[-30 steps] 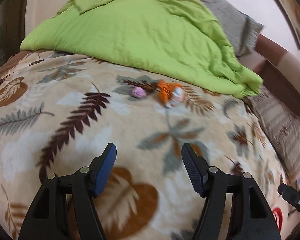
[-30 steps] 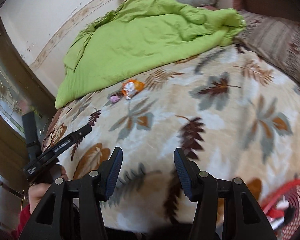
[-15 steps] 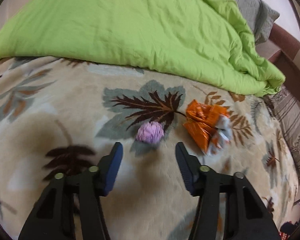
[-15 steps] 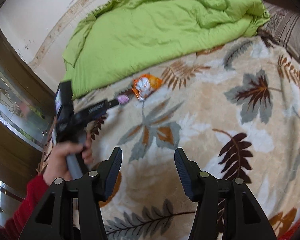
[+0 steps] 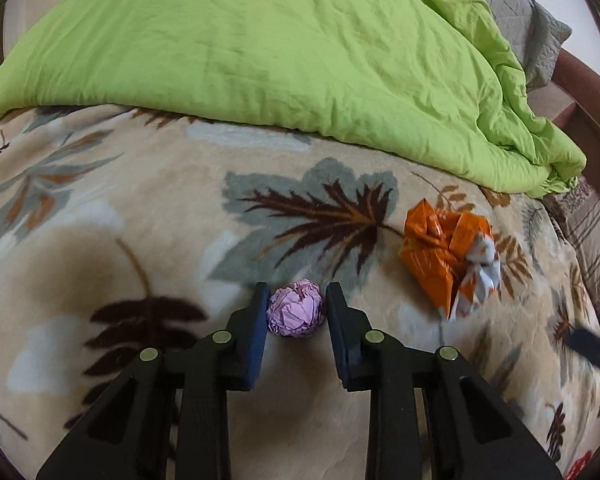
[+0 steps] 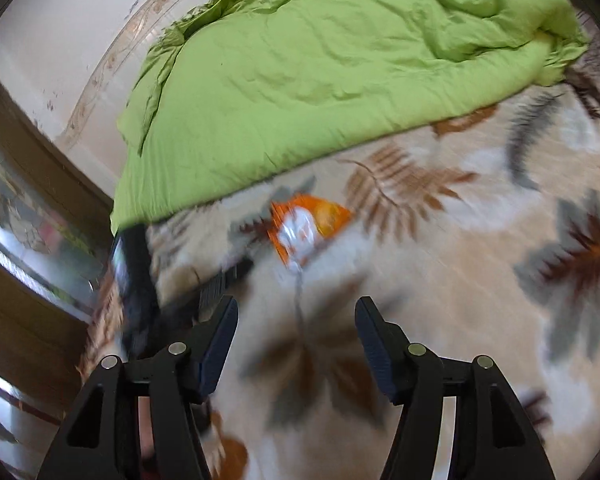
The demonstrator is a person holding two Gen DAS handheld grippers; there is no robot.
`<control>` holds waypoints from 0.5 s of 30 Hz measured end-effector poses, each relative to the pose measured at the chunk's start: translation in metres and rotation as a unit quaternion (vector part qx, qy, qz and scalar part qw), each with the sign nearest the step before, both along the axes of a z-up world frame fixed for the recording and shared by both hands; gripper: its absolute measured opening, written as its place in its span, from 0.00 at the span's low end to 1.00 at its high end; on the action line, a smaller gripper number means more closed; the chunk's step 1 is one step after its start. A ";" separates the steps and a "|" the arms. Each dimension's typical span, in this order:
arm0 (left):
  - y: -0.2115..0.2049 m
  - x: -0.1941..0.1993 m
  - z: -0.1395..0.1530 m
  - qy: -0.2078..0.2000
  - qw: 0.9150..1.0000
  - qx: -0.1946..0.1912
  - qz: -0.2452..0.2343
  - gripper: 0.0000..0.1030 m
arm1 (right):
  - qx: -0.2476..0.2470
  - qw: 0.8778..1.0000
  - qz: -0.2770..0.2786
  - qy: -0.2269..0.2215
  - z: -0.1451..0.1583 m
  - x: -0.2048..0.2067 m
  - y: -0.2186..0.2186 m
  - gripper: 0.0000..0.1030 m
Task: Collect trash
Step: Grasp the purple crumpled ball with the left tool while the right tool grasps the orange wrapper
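Left gripper [image 5: 296,310] just closed, pinching crumpled lilac paper ball [image 5: 295,307] on leaf-patterned beige blanket [image 5: 140,208]. Right gripper [image 6: 296,336] spread wider, empty; crumpled orange-and-silver foil wrapper [image 6: 306,226] straight ahead beyond its tips, long axis slanting across the gap, nearer this claw.

From my right gripper [image 6: 296,344] the whole bed is smeared with motion blur, so the orange wrapper [image 6: 306,228] ahead of the fingers shows no print I can read. Left of them, the left gripper [image 6: 224,284] is a dark smear, tips hidden. The green duvet [image 5: 280,48] runs off the top edge.
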State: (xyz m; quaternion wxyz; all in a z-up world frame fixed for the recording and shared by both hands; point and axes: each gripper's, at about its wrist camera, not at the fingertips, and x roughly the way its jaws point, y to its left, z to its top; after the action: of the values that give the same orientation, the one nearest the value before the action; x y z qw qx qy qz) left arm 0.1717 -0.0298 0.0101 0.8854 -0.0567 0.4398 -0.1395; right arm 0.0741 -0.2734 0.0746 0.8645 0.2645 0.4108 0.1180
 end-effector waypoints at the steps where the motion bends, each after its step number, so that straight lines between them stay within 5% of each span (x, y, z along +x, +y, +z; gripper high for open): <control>1: 0.002 -0.002 0.000 -0.002 1.000 0.002 -0.002 0.26 | 0.001 1.000 0.004 0.005 -0.005 0.016 0.004 0.69; 11: 0.004 -0.001 -0.002 -0.004 1.000 -0.005 0.002 0.26 | 0.030 0.997 -0.033 0.067 -0.056 0.107 0.018 0.69; 13: 0.005 -0.002 -0.002 -0.006 1.000 -0.006 0.003 0.26 | 0.041 0.995 -0.035 0.079 -0.064 0.114 0.019 0.51; 15: 0.005 -0.005 0.001 -0.011 1.000 -0.004 0.003 0.26 | 0.047 0.995 -0.037 0.077 -0.064 0.111 0.019 0.44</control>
State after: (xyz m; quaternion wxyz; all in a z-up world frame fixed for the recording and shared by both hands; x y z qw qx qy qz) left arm 0.1668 -0.0243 0.0110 0.8904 -0.0605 0.4292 -0.1390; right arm 0.1855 -0.2546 0.0103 0.8205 0.3283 0.4602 0.0850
